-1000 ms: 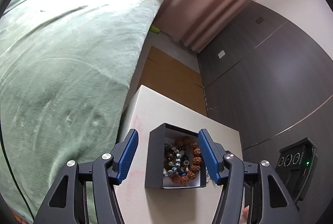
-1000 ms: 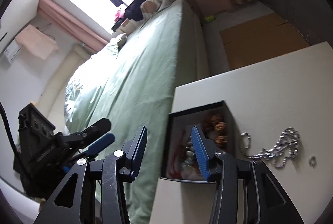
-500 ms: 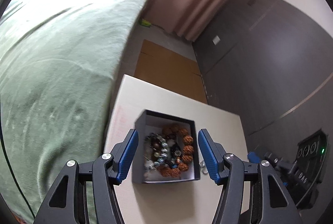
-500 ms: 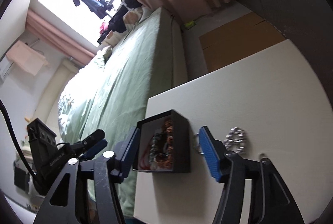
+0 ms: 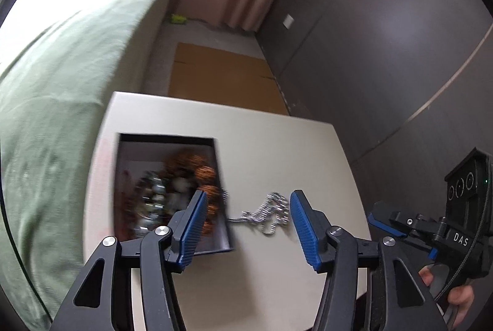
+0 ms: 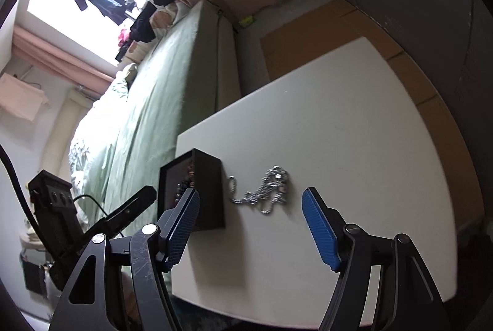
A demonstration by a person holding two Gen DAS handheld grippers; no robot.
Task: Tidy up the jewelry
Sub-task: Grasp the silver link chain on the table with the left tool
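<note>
We've got both tools over the white table (image 6: 354, 127), our left gripper (image 5: 246, 226) spread wide with nothing in it, our right gripper (image 6: 251, 228) just as wide and empty. Lower centre of both frames, the silver chain (image 5: 266, 212) lies loose on the tabletop, just beside the black jewelry box (image 6: 208, 192). That box, left of centre, holds beaded bracelets (image 5: 197, 171), blurred here. Green bed (image 5: 55, 54) fills the left.
</note>
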